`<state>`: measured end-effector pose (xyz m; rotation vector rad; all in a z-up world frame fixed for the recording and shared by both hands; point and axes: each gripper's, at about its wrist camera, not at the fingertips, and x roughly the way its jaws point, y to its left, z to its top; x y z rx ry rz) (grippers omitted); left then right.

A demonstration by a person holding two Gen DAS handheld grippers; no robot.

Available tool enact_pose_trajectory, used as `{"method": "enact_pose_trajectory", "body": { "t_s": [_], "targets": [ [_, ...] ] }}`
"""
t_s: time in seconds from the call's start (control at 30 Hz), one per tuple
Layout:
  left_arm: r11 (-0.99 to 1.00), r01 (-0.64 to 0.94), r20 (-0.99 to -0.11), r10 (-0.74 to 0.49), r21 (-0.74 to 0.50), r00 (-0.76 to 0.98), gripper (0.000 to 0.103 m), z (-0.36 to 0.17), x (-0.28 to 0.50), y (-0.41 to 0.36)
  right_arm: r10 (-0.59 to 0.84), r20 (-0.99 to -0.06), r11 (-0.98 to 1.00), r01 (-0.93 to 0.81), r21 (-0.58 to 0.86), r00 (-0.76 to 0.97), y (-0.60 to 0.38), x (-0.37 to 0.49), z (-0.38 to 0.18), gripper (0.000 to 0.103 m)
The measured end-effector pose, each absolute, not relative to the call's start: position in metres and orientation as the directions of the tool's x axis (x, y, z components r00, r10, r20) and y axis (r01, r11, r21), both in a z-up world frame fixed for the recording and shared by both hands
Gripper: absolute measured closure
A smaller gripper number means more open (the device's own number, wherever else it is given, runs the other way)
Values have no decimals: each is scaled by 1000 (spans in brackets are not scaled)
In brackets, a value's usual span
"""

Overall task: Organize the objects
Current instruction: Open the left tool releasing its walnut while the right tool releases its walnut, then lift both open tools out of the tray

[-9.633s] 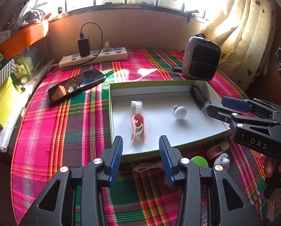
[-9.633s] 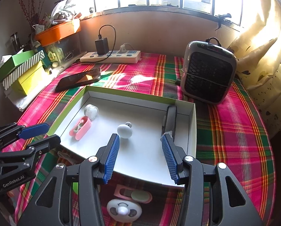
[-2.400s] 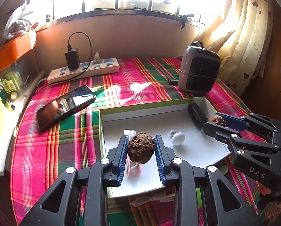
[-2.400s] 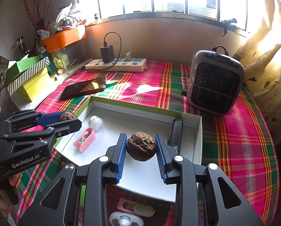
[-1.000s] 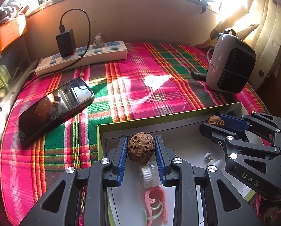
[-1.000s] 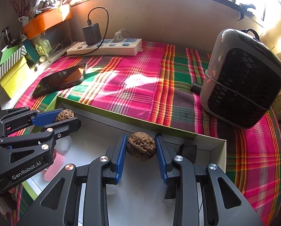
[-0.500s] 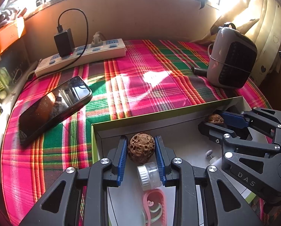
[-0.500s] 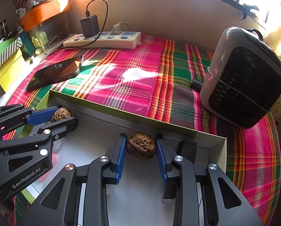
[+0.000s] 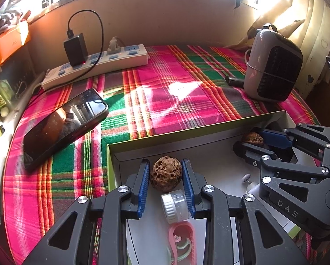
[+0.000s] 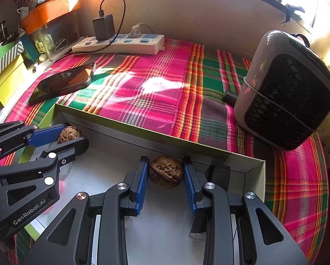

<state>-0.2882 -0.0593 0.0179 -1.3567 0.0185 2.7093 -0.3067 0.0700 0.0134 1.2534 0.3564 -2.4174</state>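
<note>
A shallow white box with a green rim (image 9: 187, 130) lies on the plaid cloth. My left gripper (image 9: 165, 162) is shut on a round pitted walnut (image 9: 166, 173), low in the box's far left corner. A small clear jar with a white lid (image 9: 175, 206) and a pink clip (image 9: 182, 240) lie just behind that walnut, between the fingers. My right gripper (image 10: 165, 159) is shut on a second, flatter walnut (image 10: 166, 172), down by the far wall of the box (image 10: 143, 130). Each view also shows the other gripper: the right gripper (image 9: 250, 139), the left gripper (image 10: 73, 135).
A black block (image 10: 218, 174) stands in the box's far right corner, and a white pin (image 9: 245, 178) lies mid-box. Beyond the box are a phone (image 9: 63, 123), a power strip with a charger (image 9: 98, 66) and a grey heater (image 9: 273, 70). Yellow and green boxes (image 10: 6, 70) line the left edge.
Both grippers were open and empty at first; now each holds a walnut. They have since moved forward and down to the box's far wall. Over the last second almost nothing moved.
</note>
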Motion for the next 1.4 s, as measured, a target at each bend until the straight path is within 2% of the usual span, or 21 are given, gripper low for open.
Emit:
{"method": "enact_pose_trajectory", "body": {
  "t_s": [0.17, 0.27, 0.5, 0.63, 1.4],
  "targets": [
    [-994, -105, -799, 93, -38, -595, 76, 18, -287, -59, -229, -820, -895, 445, -35, -525, 71, -306, 14, 70],
    [-994, -104, -798, 91, -35, -596, 75, 18, -286, -59, -239, -812, -898, 440, -25, -533, 73, -305, 16, 59],
    [-994, -100, -785, 92, -38, -612, 72, 24, -279, -62, -249, -800, -896, 444, -24, -546, 72, -299, 20, 57],
    [-994, -102, -777, 87, -29, -623, 69, 28, -274, -59, -252, -791, -896, 443, -27, -558, 72, -294, 22, 52],
    [-998, -69, -719, 49, -2, -693, 69, 52, -229, -62, -293, -729, -906, 422, 6, -619, 90, -252, 44, 51]
  ]
}}
